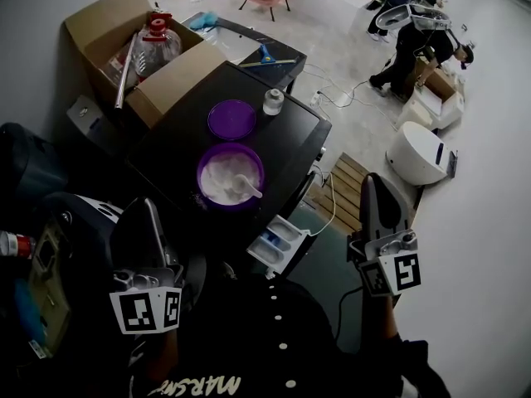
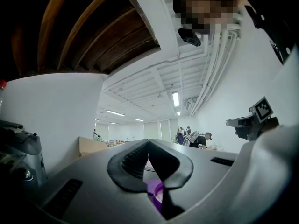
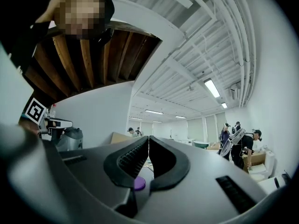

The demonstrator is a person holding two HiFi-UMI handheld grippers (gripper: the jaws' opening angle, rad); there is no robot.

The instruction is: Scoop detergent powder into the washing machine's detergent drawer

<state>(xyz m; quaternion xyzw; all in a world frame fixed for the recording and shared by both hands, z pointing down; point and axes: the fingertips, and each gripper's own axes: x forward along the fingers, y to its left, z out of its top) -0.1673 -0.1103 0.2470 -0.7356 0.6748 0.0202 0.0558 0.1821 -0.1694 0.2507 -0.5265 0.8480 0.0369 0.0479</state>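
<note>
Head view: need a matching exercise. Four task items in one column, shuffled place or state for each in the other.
Things:
1. purple tub
2. purple lid
3. detergent drawer
4. scoop

Place or state:
a. pulled out, open
b. lying flat, beyond the tub
c. filled with white powder
d. resting in the powder

Pairs: 1-c, 2-b, 3-a, 4-d

left gripper (image 2: 148, 141) | fingers (image 2: 128, 164) together | purple bowl (image 2: 153, 189) seen below them
</note>
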